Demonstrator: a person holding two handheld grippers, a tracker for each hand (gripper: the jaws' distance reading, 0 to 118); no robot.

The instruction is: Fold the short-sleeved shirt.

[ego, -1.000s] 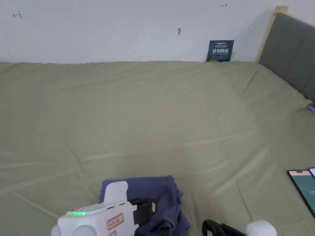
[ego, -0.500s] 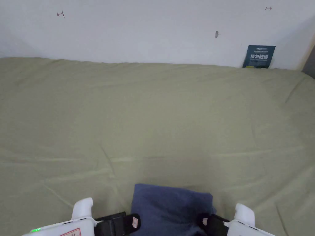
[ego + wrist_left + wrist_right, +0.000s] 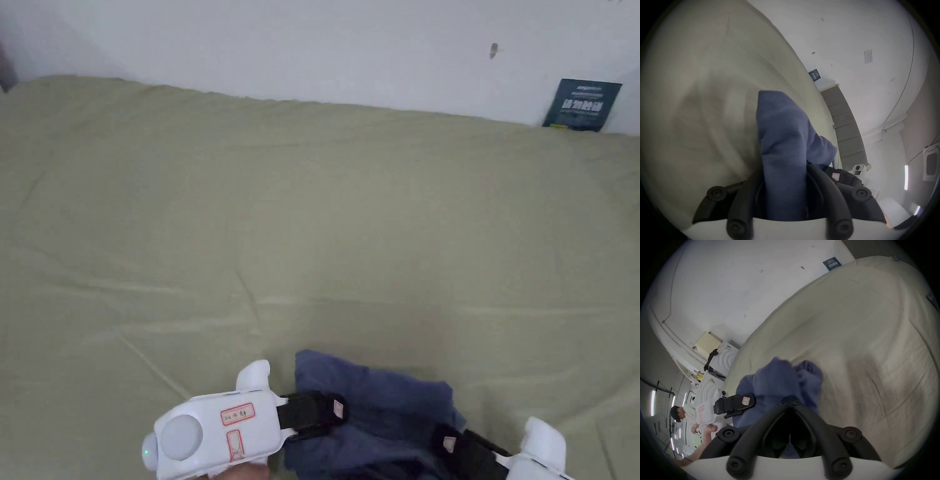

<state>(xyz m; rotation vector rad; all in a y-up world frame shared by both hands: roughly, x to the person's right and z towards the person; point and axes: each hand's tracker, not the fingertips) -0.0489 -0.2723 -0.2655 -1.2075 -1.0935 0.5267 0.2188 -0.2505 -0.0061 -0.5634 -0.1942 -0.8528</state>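
The blue short-sleeved shirt [image 3: 381, 403] lies bunched on the olive bed sheet [image 3: 312, 219] near its front edge. My left gripper [image 3: 334, 409], white-bodied with black jaws and rolled onto its side, grips the shirt's left edge. In the left gripper view a thick fold of the shirt [image 3: 782, 138] runs up between its jaws. My right gripper [image 3: 445, 442] holds the shirt's right lower part. In the right gripper view, its jaws meet at their tips [image 3: 790, 400] on the blue cloth [image 3: 779, 379], with the left gripper [image 3: 737, 402] farther off.
A dark blue card [image 3: 582, 104] leans on the white wall at the bed's far right. A grey padded headboard [image 3: 846, 123] bounds the bed's right end. White cabinets and a person [image 3: 679, 413] are beyond the bed's left side.
The head camera has turned left. The shirt went from a flat square between the two grippers to a bunched heap, and the left gripper has rolled onto its side against it.
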